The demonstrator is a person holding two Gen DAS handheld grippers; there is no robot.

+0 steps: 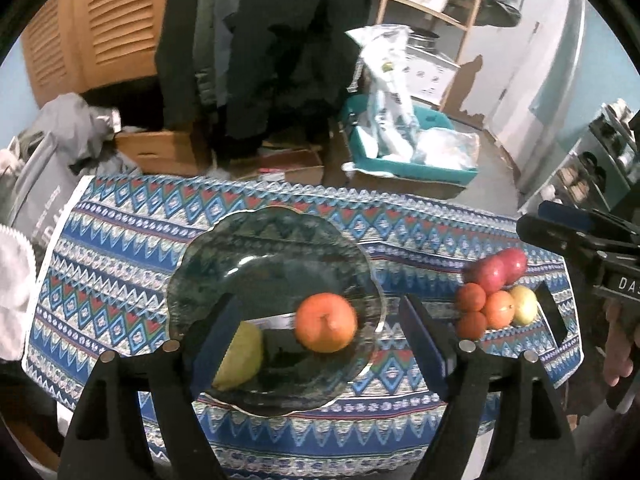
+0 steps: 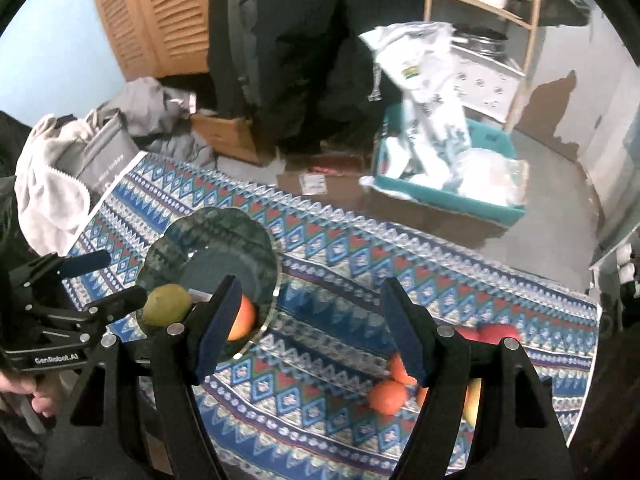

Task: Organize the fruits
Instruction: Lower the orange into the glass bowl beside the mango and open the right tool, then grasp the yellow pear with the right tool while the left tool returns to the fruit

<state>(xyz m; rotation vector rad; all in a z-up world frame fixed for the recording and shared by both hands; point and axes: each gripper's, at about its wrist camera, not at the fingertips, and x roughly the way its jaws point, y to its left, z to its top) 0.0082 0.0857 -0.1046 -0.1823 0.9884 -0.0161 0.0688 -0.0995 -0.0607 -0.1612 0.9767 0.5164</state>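
Observation:
A dark glass plate (image 1: pixel 224 256) sits on the patterned cloth (image 1: pixel 120 240). It holds an orange fruit (image 1: pixel 326 323) and a yellow-green fruit (image 1: pixel 244 354). My left gripper (image 1: pixel 320 336) is open just above the plate, empty, with the orange fruit between its fingers. A pile of fruits (image 1: pixel 496 292) lies to the right: red, small orange and yellow ones. My right gripper (image 2: pixel 308 328) is open and empty over the cloth, between the plate (image 2: pixel 224 248) and the pile (image 2: pixel 388 396). The pile is partly hidden behind its right finger (image 2: pixel 408 340).
The cloth covers a small table; its far edge (image 1: pixel 320 188) drops to the floor. Beyond stand a teal box with plastic bags (image 1: pixel 412 148), cardboard boxes (image 1: pixel 160 148), hanging dark clothes (image 1: pixel 260 40) and a wooden shelf (image 1: pixel 440 8). A grey bag (image 2: pixel 96 152) lies left.

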